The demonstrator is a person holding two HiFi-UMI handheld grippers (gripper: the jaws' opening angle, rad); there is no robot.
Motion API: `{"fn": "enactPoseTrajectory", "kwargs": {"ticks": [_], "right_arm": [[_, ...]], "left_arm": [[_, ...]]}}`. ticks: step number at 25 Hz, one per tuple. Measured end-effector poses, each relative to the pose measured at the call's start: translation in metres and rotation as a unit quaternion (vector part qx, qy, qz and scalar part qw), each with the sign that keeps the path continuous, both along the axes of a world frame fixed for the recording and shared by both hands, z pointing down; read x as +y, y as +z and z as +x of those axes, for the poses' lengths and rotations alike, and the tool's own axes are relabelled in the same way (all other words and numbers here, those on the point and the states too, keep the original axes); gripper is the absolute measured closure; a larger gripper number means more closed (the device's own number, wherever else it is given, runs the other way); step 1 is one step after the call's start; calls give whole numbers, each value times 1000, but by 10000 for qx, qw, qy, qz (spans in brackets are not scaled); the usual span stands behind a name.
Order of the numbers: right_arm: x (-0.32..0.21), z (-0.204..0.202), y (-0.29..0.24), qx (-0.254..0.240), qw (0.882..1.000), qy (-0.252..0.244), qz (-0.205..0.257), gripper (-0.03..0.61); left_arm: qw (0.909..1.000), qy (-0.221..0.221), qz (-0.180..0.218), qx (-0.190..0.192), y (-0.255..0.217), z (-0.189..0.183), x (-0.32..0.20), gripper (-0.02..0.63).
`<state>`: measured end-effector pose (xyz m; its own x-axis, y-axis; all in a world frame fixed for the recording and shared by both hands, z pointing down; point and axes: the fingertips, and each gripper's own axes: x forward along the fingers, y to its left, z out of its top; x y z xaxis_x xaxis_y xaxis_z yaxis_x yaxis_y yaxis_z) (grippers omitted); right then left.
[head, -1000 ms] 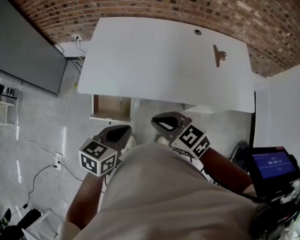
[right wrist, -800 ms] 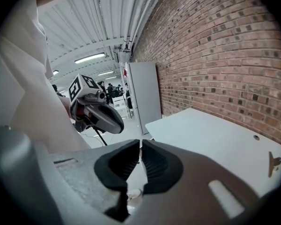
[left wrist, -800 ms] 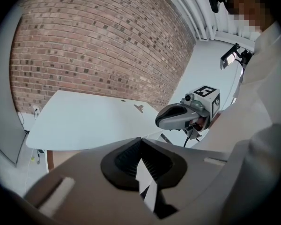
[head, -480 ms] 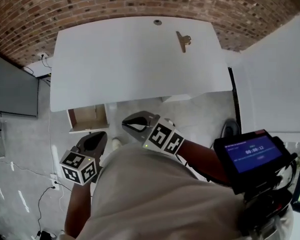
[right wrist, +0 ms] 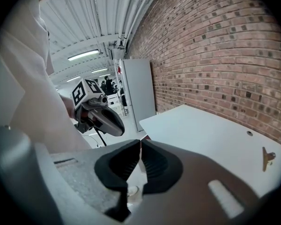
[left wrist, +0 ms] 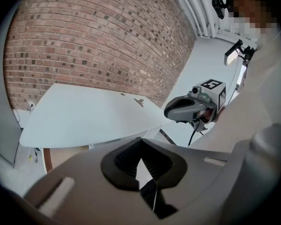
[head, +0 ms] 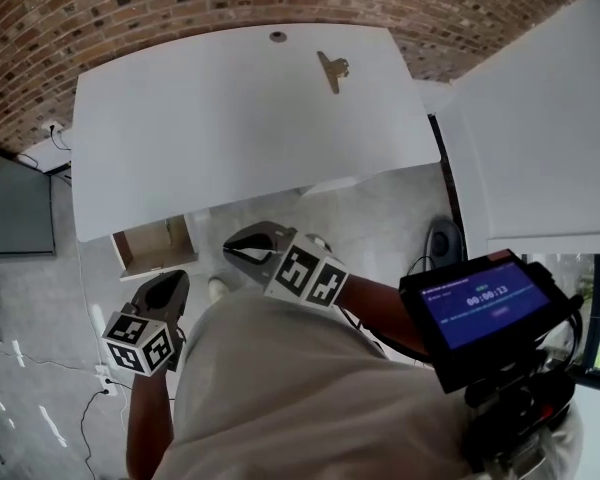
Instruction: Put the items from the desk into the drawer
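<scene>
Left tongs [head: 165, 290], right tongs [head: 246, 245]: both pressed together, empty, still short of desk [head: 180, 138]. Binder clip [head: 332, 69] unmoved, far ahead. Open drawer [head: 152, 249] just beyond left tongs.

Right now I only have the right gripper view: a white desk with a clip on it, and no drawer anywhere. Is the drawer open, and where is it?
Observer: Yes. In the head view the drawer stands open below the desk's front edge, at its left end.
Operator: Anything inside it?
Observer: The part of its wooden inside that shows is bare. The desk edge hides the rest.
Operator: Is the left gripper carrying something?
Observer: No. The left gripper view shows the left gripper shut, with nothing between its jaws.
</scene>
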<state>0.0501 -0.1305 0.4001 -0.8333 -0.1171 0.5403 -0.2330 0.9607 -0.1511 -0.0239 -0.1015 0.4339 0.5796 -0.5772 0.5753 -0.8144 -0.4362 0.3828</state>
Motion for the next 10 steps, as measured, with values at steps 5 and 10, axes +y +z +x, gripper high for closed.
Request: {"fn": "enactPoseTrajectory", "kwargs": {"ticks": [5,10], "right_arm": [[-2,-3,0,83,10000,43,-9,565],[-9,-13,-4,277,9996,47,-36,565]], "left_arm": [[9999,43,-161,-22,10,-8,0,606],[9995,88,-277,-89,12,-21,-4,606]]}}
